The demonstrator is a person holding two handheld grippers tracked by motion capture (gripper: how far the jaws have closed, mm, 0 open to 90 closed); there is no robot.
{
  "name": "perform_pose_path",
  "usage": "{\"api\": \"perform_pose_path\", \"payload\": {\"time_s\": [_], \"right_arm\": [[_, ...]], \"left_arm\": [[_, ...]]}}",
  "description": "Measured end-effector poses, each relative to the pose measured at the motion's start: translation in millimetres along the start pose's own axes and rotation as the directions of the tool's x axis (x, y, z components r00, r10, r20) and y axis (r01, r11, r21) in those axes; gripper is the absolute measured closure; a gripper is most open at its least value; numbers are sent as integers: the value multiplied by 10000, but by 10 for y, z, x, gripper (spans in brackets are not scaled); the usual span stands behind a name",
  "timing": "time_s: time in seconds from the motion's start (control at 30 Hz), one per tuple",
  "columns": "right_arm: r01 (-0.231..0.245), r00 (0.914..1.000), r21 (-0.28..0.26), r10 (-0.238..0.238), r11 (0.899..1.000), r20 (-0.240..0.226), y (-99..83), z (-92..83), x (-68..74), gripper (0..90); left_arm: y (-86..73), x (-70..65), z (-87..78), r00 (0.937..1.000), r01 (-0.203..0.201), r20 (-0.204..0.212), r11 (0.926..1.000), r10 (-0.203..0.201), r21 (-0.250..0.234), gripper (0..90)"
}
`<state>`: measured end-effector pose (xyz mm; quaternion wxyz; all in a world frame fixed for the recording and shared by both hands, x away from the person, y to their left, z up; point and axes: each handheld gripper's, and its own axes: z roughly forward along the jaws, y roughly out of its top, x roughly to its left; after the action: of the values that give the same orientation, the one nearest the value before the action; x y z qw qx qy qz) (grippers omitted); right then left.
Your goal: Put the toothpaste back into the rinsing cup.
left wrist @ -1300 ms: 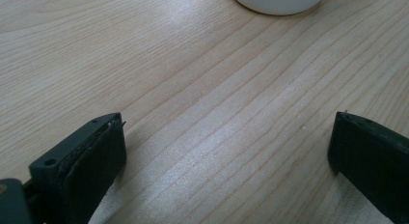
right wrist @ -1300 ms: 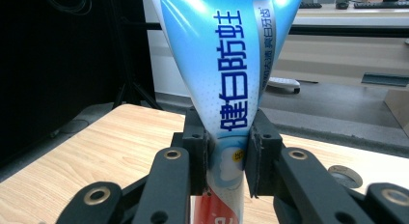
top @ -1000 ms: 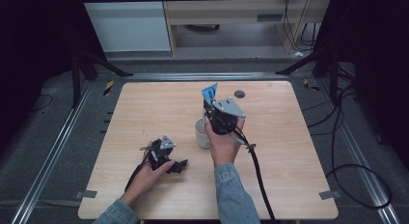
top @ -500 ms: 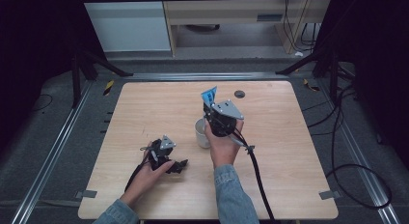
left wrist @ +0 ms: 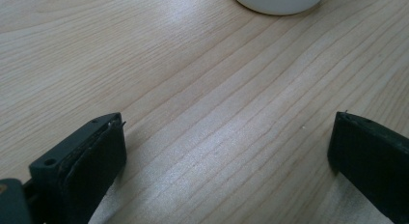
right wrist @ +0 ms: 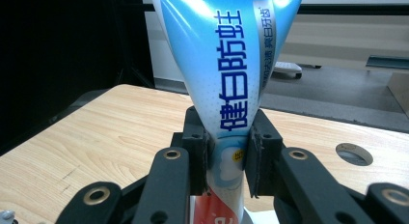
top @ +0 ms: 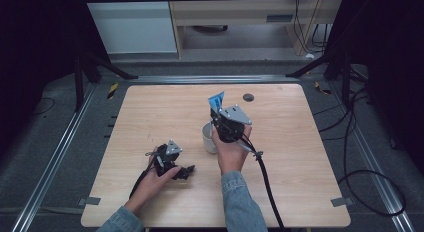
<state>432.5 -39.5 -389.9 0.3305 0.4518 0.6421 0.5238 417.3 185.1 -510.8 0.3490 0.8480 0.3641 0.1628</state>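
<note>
Toothpaste tube stands clamped between the right gripper jaws; left gripper jaws spread apart on the table, white cup ahead

Wooden table, round grommet near far edge.

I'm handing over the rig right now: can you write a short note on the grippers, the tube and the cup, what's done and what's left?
Right gripper: shut on the toothpaste tube, held upright above the white cup at mid-table.
Left gripper: open, empty, low over the wooden table, the cup just ahead of it.
Done: tube picked up.
Left: probably lower the tube into the cup and release; it is not yet let go.
</note>
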Motion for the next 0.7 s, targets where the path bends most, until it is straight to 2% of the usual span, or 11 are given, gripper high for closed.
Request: {"api": "perform_pose_path", "payload": {"time_s": [0.7], "right_arm": [[-247,9996,375,252,9990,-140,-153,62,-19,733]], "left_arm": [[0,0,-2,10000,-5,18,10000,5,36,0]]}}
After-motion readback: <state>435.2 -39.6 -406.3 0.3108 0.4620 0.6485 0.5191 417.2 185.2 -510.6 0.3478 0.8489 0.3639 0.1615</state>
